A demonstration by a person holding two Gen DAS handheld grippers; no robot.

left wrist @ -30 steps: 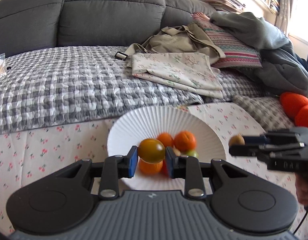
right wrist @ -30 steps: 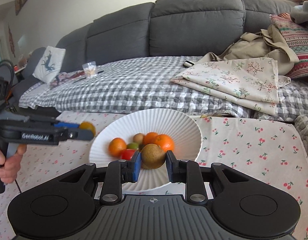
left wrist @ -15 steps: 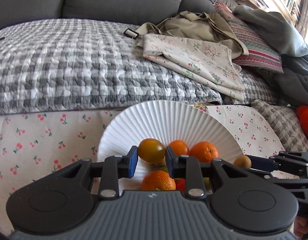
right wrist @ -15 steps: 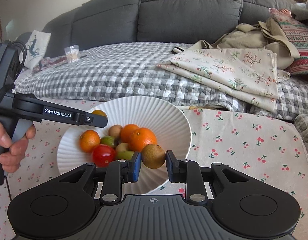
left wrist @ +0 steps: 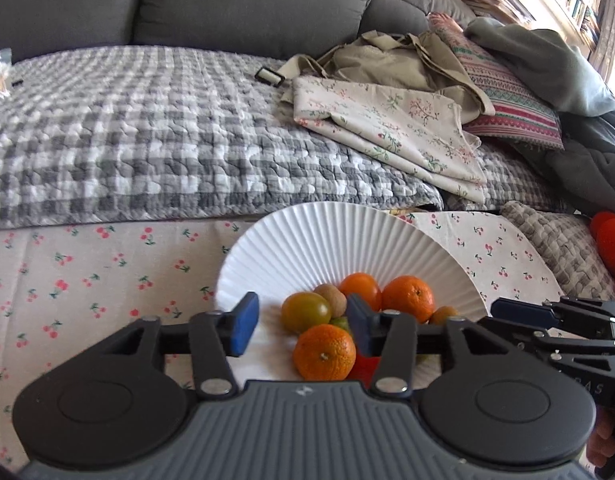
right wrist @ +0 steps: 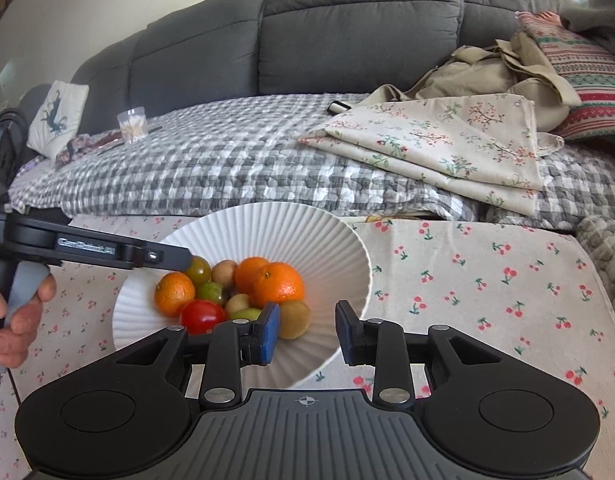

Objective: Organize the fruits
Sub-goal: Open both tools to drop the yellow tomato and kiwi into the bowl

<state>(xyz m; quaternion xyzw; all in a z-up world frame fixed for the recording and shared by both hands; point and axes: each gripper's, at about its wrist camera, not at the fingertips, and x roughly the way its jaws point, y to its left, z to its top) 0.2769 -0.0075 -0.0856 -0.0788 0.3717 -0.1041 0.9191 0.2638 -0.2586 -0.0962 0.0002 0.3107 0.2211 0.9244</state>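
A white ribbed plate [left wrist: 331,236] [right wrist: 291,232] on the cherry-print cloth holds several fruits. My left gripper [left wrist: 301,322] is open over the plate; the green-orange tomato [left wrist: 306,312] [right wrist: 198,270] lies between its jaws on the pile, beside a kiwi [left wrist: 330,300] and oranges [left wrist: 325,352]. My right gripper [right wrist: 307,330] is open at the plate's near right; the brown kiwi [right wrist: 294,319] rests in the plate just by its left pad. A red tomato [right wrist: 203,316] and oranges [right wrist: 278,284] lie in the pile.
A grey sofa with a checked quilt [left wrist: 147,140] stands behind the cloth. Folded floral cloth [right wrist: 447,140], a beige bag and a striped pillow [left wrist: 503,100] lie on it. Orange-red objects [left wrist: 611,240] sit at the far right.
Both grippers came down over the plate and opened. The left let go of the green-orange tomato, the right let go of the brown kiwi; both fruits now lie in the plate.
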